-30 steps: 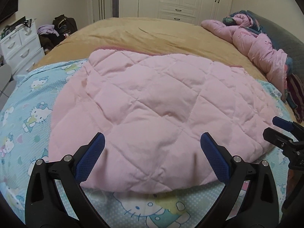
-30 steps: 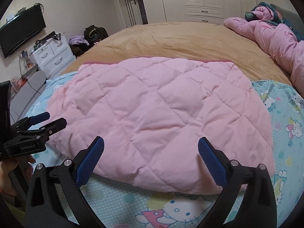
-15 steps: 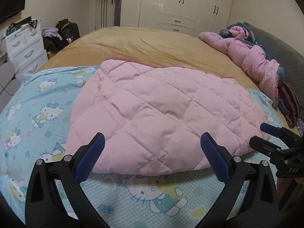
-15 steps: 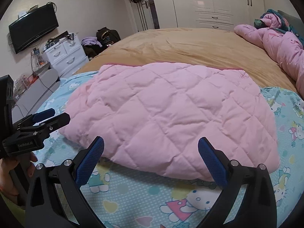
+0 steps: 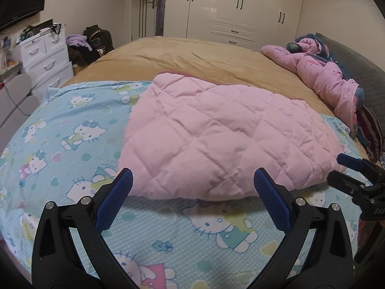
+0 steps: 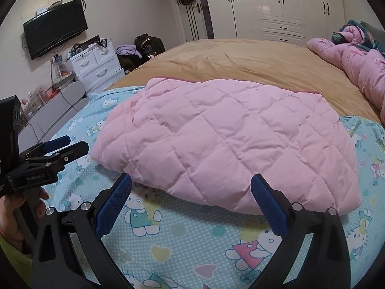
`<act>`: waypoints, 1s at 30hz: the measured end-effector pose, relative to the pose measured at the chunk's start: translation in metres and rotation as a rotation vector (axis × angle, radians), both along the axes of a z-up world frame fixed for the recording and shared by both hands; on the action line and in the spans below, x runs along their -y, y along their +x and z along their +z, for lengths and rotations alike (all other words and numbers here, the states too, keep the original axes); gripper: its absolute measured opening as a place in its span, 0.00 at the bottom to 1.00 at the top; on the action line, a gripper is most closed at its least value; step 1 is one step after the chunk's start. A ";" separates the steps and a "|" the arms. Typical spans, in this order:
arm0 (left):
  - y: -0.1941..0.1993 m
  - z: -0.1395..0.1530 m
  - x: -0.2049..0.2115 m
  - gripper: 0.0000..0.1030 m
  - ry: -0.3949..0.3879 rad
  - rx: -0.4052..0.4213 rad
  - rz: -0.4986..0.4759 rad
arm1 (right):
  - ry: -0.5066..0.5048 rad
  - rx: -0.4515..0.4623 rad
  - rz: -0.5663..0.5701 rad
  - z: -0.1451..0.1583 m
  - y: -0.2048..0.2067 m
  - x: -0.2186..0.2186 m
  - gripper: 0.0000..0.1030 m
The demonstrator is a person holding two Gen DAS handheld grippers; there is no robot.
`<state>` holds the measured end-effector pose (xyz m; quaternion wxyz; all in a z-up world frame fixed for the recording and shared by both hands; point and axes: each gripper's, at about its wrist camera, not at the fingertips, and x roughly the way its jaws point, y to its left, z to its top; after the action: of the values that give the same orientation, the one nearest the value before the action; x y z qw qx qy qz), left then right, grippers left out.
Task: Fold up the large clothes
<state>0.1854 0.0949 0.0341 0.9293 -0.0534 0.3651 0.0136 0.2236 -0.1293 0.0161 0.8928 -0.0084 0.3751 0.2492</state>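
A pink quilted garment (image 5: pixel 221 134) (image 6: pixel 228 134) lies folded in a flat pad on the blue cartoon-cat sheet (image 5: pixel 72 139) (image 6: pixel 192 236). My left gripper (image 5: pixel 192 200) is open, its blue pads apart and empty, just short of the pad's near edge. My right gripper (image 6: pixel 191 200) is open too, nothing between its fingers, a little back from the pad's near edge. In the left wrist view the right gripper (image 5: pixel 346 168) shows at the far right beside the pad. In the right wrist view the left gripper (image 6: pixel 62 145) shows at the left, held by a hand (image 6: pixel 12 214).
A tan bedspread (image 5: pixel 182 57) covers the far part of the bed. A bunched pink duvet (image 5: pixel 324 77) lies along the right by a dark headboard (image 5: pixel 356 67). White drawers (image 6: pixel 96 67), bags, a wall TV (image 6: pixel 55 36) and wardrobes (image 5: pixel 235 9) stand beyond the bed.
Both grippers have drawn back from the pink pad and risen; more of the cartoon sheet now shows between them and its near edge. Both stay open and empty.
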 end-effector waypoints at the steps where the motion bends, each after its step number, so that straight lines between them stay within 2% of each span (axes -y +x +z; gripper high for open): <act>1: -0.002 -0.002 -0.002 0.92 0.002 -0.002 0.005 | -0.001 0.000 0.001 -0.001 -0.002 0.001 0.96; 11: -0.017 -0.027 -0.026 0.92 0.001 -0.043 0.052 | -0.027 -0.037 -0.073 -0.028 -0.013 0.044 0.96; 19: -0.005 -0.055 -0.048 0.92 -0.011 -0.111 0.102 | -0.018 -0.085 -0.277 -0.055 0.004 0.120 0.96; 25: 0.012 -0.065 -0.064 0.92 -0.085 -0.139 0.125 | 0.074 -0.122 -0.432 -0.065 0.023 0.179 0.96; 30: 0.031 -0.067 -0.077 0.92 -0.174 -0.155 0.135 | 0.113 -0.141 -0.492 -0.069 0.037 0.209 0.96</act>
<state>0.2168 0.1714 -0.0327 0.8871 -0.1570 0.4313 0.0482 0.2606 -0.3383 -0.0532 0.8972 0.1504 0.4127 0.0452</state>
